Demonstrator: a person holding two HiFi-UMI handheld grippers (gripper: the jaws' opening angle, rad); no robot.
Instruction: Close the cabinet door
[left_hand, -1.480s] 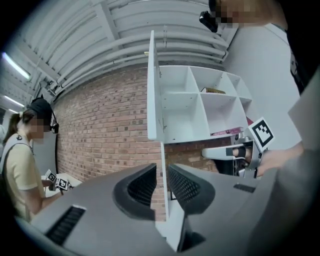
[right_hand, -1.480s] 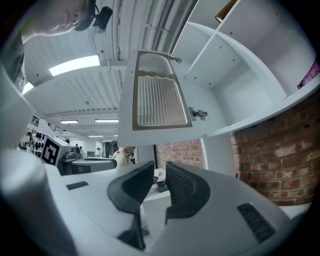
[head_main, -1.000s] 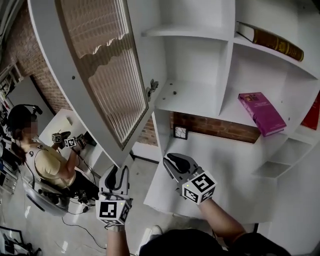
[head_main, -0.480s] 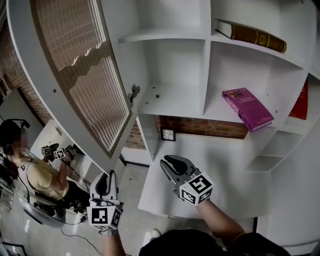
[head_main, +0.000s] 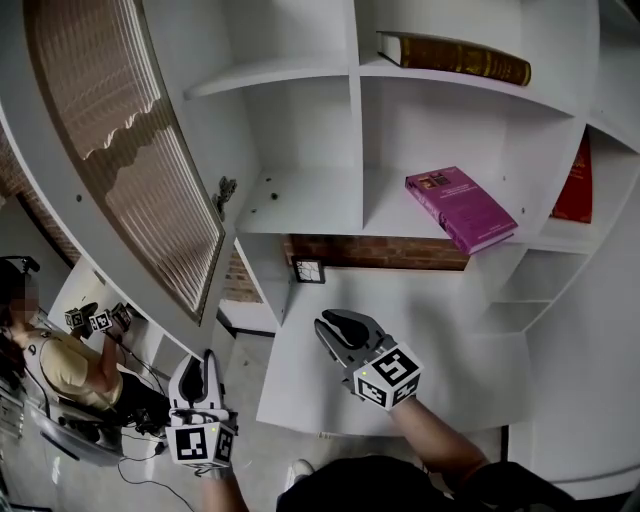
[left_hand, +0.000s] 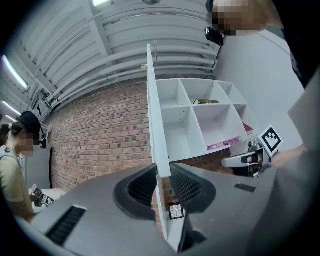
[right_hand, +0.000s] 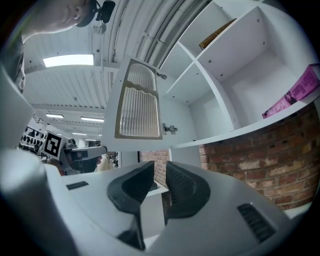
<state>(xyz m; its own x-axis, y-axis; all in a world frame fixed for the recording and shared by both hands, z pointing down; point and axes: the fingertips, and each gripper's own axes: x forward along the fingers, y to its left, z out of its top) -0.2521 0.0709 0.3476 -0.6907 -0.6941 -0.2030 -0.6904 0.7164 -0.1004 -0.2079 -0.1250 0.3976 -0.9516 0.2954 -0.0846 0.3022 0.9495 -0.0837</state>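
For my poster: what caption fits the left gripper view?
Left gripper, jaws just closed, grips the cabinet door by its edge.

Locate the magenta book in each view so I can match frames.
Head view: magenta book flat on the middle shelf, right of centre.
Left gripper view: magenta book edge-on, a pink strip right of centre.
Right gripper view: magenta book at the far right edge.
Shared landmark: the open cabinet door.
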